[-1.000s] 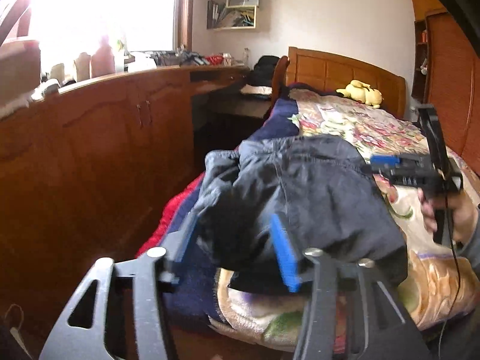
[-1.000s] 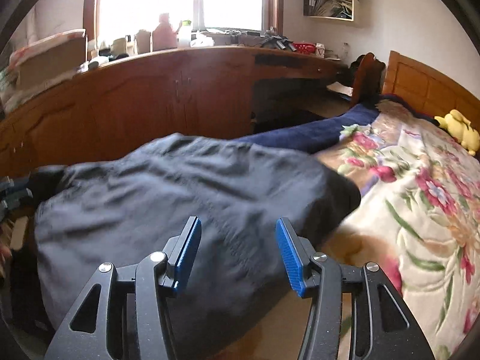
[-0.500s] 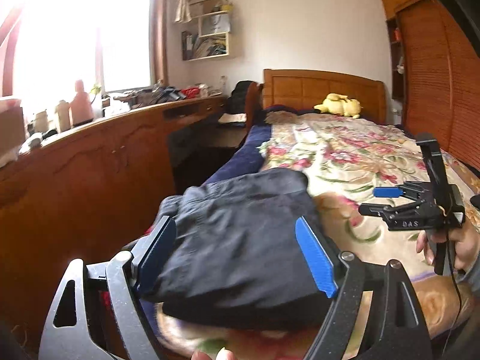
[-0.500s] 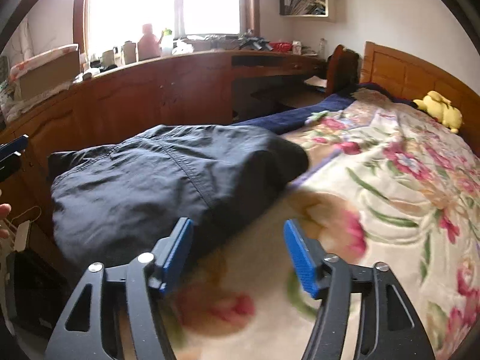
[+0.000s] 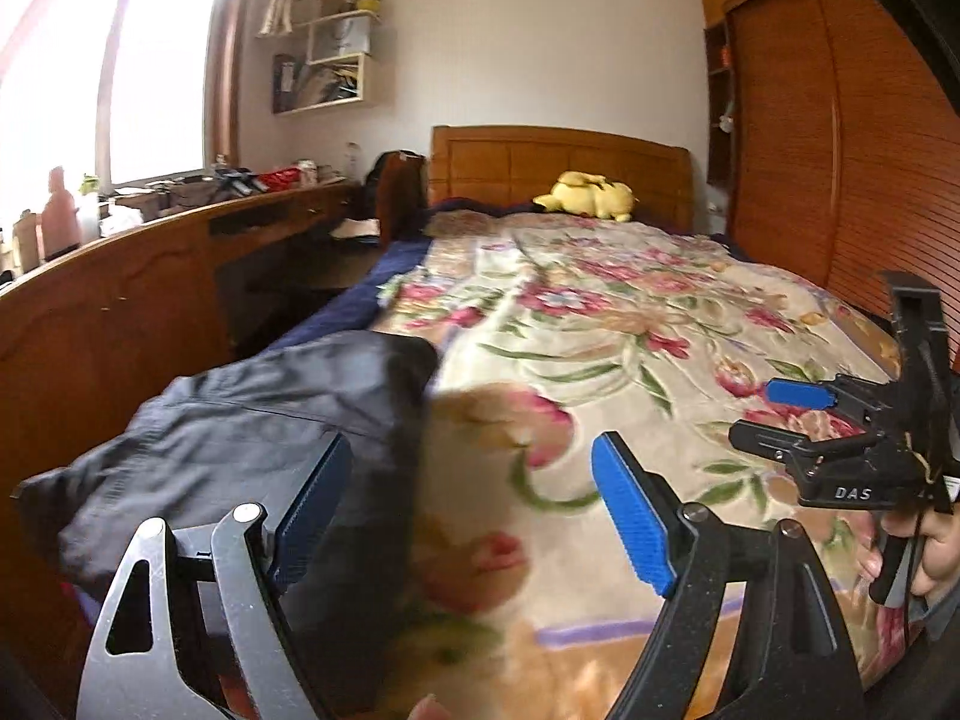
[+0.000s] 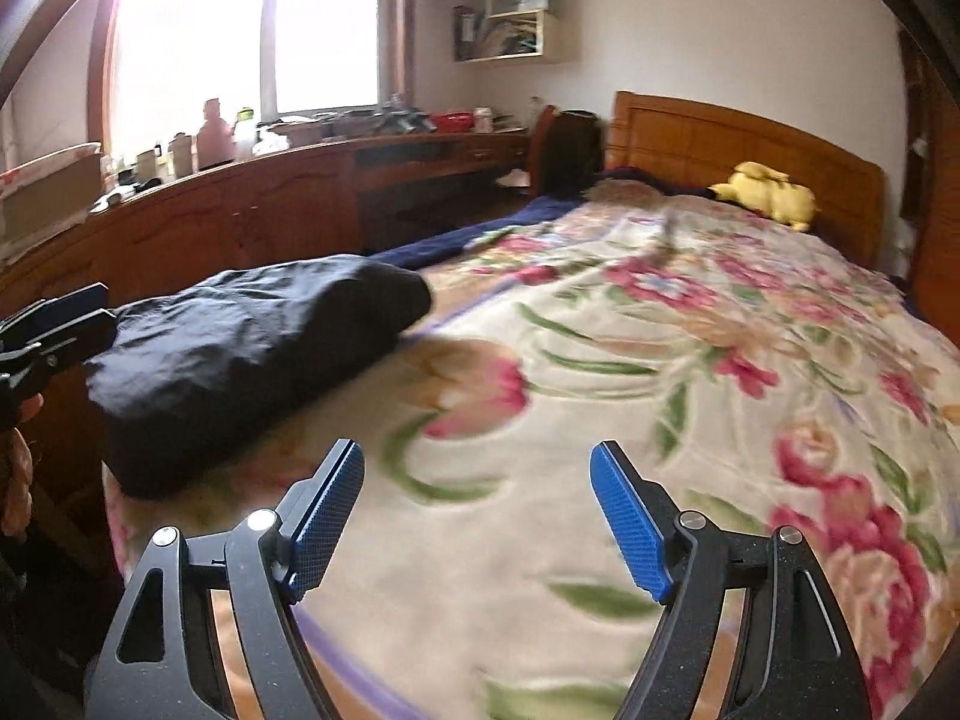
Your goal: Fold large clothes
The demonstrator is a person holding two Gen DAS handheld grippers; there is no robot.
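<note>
A dark navy garment (image 5: 240, 420) lies folded in a thick bundle at the near left corner of the bed, also in the right wrist view (image 6: 252, 348). My left gripper (image 5: 474, 516) is open and empty, hovering above the blanket just right of the bundle. My right gripper (image 6: 477, 516) is open and empty over the floral blanket (image 6: 660, 372), to the right of the bundle. The right gripper also shows at the right of the left wrist view (image 5: 798, 414). The left gripper's tip shows at the left edge of the right wrist view (image 6: 54, 324).
The bed has a wooden headboard (image 5: 558, 168) with a yellow plush toy (image 5: 588, 195) near it. A long wooden cabinet (image 5: 120, 312) with clutter runs along the left under the window. A wooden wardrobe (image 5: 840, 150) stands on the right.
Both grippers have let go of the dark garment and pulled back and to the right. The garment now rests folded at the bed's left corner. The jaws stand wider open.
</note>
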